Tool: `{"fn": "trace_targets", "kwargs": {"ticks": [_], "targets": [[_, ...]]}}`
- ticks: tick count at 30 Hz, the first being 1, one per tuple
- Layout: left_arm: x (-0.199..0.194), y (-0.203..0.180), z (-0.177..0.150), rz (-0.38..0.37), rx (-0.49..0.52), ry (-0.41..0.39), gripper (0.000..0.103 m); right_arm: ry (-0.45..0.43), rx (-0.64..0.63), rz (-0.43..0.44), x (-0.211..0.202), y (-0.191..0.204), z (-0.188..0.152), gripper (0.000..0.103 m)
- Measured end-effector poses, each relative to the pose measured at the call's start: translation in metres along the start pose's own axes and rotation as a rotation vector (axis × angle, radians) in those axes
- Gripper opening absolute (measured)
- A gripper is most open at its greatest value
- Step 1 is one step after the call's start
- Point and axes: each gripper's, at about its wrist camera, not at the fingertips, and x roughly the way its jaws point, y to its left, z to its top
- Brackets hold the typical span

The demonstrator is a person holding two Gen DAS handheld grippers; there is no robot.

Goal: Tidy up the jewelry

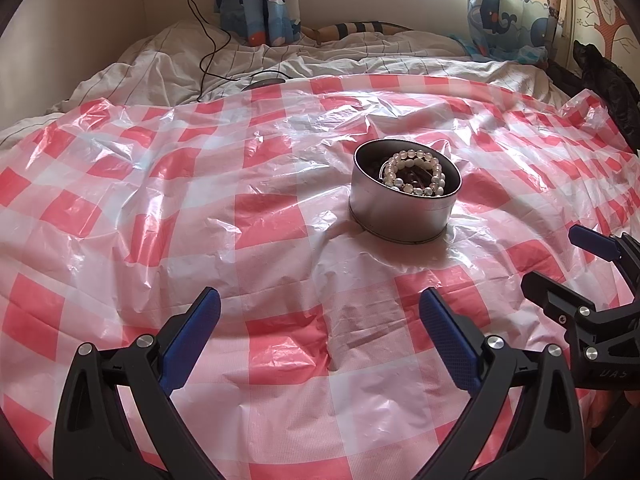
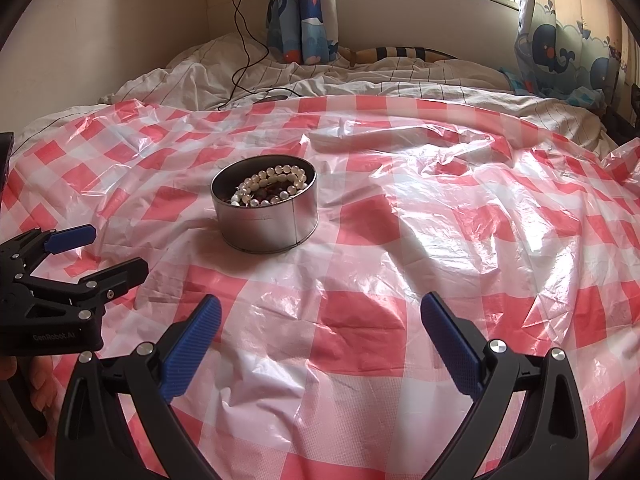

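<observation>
A round silver tin stands on the red-and-white checked plastic sheet. Inside it lie white bead bracelets over darker beads. My left gripper hovers open over the sheet, nearer than the tin, with nothing between its fingers. My right gripper is also open and empty, with the tin ahead to its left. Each gripper shows in the other's view: the right gripper at the right edge, the left gripper at the left edge.
The sheet covers a bed with rumpled striped bedding behind it. A black cable trails from a wall charger onto the bed. Whale-print curtains hang at the back. A dark garment lies far right.
</observation>
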Motion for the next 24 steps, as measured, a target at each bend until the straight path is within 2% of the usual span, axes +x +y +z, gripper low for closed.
{"fn": "trace_targets", "kwargs": {"ticks": [24], "targets": [[0.0003, -0.0001, 0.0000, 0.000, 0.001, 0.001, 0.095, 0.003, -0.001, -0.001, 0.0010, -0.0008, -0.0004, 0.096]]}}
